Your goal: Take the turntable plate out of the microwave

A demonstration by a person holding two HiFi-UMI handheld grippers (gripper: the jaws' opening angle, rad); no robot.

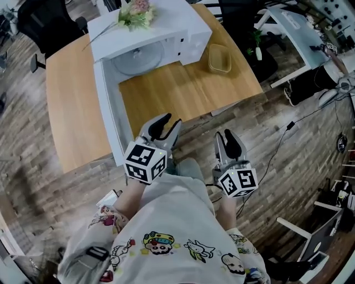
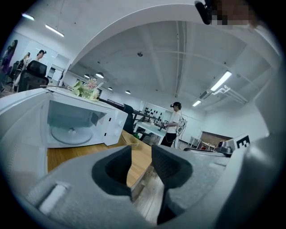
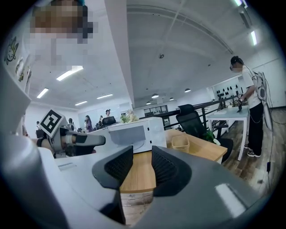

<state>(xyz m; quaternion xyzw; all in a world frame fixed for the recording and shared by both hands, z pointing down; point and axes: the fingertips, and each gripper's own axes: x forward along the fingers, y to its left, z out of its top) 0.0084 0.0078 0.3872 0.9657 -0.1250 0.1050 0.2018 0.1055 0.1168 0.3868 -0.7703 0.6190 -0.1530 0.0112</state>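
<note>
A white microwave [image 1: 166,33] stands at the back of the wooden table [image 1: 183,89], its door [image 1: 111,111] swung wide open toward me. The clear glass turntable plate [image 1: 138,58] lies inside the cavity; the left gripper view also shows the plate [image 2: 71,133] there. My left gripper [image 1: 166,126] hovers at the table's near edge, beside the tip of the door, jaws a narrow gap apart with nothing in them. My right gripper [image 1: 228,141] is held off the table over the floor, also slightly open and empty. Both are far from the plate.
A stack of tan bowls [image 1: 219,59] sits right of the microwave, and a flower bunch [image 1: 136,14] lies on top of it. A black chair [image 1: 44,25] stands behind the table. A person [image 3: 250,107] stands at a white desk to the right.
</note>
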